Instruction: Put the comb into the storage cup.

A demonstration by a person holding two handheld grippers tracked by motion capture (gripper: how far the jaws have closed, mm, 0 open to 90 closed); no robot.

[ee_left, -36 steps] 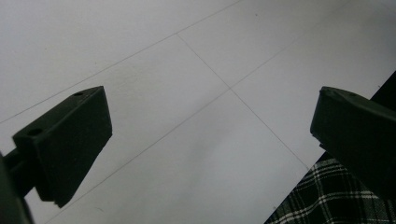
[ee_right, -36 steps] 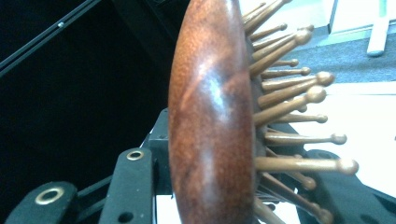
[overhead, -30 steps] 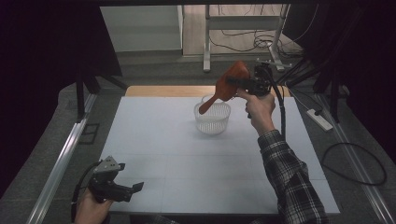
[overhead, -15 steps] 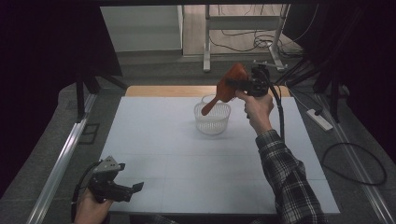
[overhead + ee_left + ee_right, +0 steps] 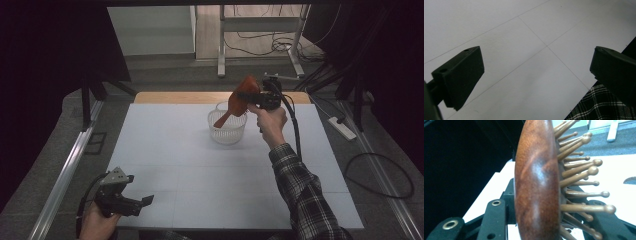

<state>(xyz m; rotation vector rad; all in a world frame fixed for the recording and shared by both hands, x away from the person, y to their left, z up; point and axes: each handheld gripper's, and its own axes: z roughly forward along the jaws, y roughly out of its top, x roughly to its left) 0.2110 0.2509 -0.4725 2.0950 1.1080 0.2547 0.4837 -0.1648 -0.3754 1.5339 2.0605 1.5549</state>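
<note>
In the high view, a wooden hairbrush was seen held up in the upper middle of the frame, gripped by its broad oval head in the right tongs. Its long axis was tilted: the head sat highest, toward the upper right, and the handle was pointed down and to the left, its end hanging over a white mesh basket. The basket was stood on the far middle part of the white table, just below and left of the right hand; whether the handle touched the basket's rim could not be told. A plaid sleeve was seen running from the lower right of the frame up to that hand.

In the right gripper view, the hairbrush was shown edge-on, its glossy brown back turned to the left of the frame and its ball-tipped wooden pins pointed to the right. The jaws were closed against it, one on either side, near the bottom of the frame.

The left tongs were held low at the lower left of the high view, over the table's near edge. In the left gripper view they were spread wide apart with nothing between them, and the bare white table surface was seen beyond.
</note>
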